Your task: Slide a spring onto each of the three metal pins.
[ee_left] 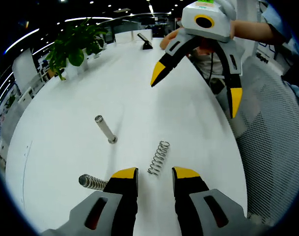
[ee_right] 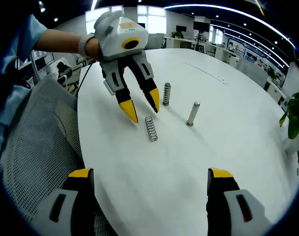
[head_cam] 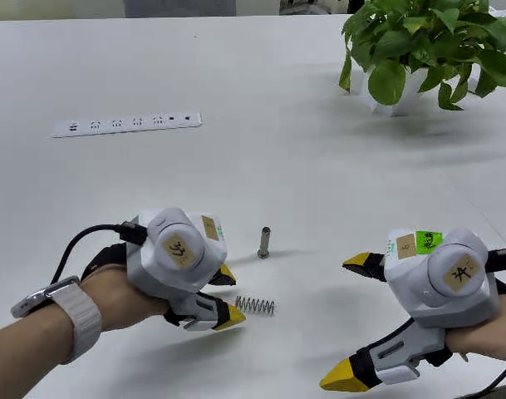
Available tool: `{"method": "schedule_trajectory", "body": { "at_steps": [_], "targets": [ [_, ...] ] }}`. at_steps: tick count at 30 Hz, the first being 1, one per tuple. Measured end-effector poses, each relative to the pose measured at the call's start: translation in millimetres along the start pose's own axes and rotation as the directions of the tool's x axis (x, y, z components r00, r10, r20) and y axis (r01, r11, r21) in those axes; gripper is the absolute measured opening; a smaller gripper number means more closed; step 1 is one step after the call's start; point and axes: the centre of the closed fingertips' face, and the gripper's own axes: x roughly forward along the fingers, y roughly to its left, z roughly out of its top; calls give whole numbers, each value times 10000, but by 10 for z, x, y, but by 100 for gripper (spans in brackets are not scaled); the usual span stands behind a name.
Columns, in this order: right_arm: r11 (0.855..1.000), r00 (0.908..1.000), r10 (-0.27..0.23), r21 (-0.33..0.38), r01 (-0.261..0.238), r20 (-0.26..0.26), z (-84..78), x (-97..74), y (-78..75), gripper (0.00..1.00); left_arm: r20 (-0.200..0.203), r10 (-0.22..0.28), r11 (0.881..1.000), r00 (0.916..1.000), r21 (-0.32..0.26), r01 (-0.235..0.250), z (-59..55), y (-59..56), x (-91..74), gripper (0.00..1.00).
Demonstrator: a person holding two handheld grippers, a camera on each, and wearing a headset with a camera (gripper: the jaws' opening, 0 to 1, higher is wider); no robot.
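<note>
On the white table (head_cam: 319,166), just ahead of the left gripper (head_cam: 229,298), a loose spring (head_cam: 255,305) lies flat on its side. The gripper's yellow-tipped jaws stand apart with nothing between them, lined up on either side of the spring's near end, probably so that a short push forward lets them close on it. Beyond the spring a bare pin (head_cam: 264,242) stands upright on its wider foot, likely set that way so a coil can drop over its top. In the left gripper view a second pin (ee_left: 93,182), close beside one jaw, already wears its coil, so one of the three looks done. The right gripper (head_cam: 346,324) hangs well off to the side, jaws spread wide and empty, seemingly kept clear of the work.

The loose spring is thin bright wire wound in even, open turns (something so light may skid from a careless nudge). Both pins are smooth grey metal rods with rounded tops. The table is matte and plain.
</note>
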Motion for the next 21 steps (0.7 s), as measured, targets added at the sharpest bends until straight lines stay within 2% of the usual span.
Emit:
{"method": "schedule_trajectory", "body": {
  "at_steps": [2, 6, 10, 11, 14, 21],
  "targets": [
    [10000, 10000, -21, 56, 21, 7, -15, -6, 5, 97, -184, -94, 9999, 9998, 90, 96, -9, -2, 28, 29],
    [9999, 10000, -62, 154, 62, 33, -38, -22, 14, 97, -574, -402, 9991, 9975, 117, 409, -43, -45, 89, 21],
    [9997, 9999, -101, 234, 100, 73, -46, -37, 17, 97, -811, -391, 9985, 9959, 352, 421, -55, -64, 143, 20],
    [9996, 9999, -112, 259, 110, 86, -50, -39, 12, 97, -717, -427, 9981, 9965, 403, 456, -30, -68, 140, 19],
    [9994, 9999, -145, 303, 143, 93, -68, -53, 1, 97, -832, -432, 9984, 9956, 340, 461, -3, -55, 158, 17],
    [9993, 9998, -149, 335, 146, 110, -92, -58, 1, 97, -1521, -510, 9944, 9870, 837, 643, -11, -70, 155, 15]
  ]
}}
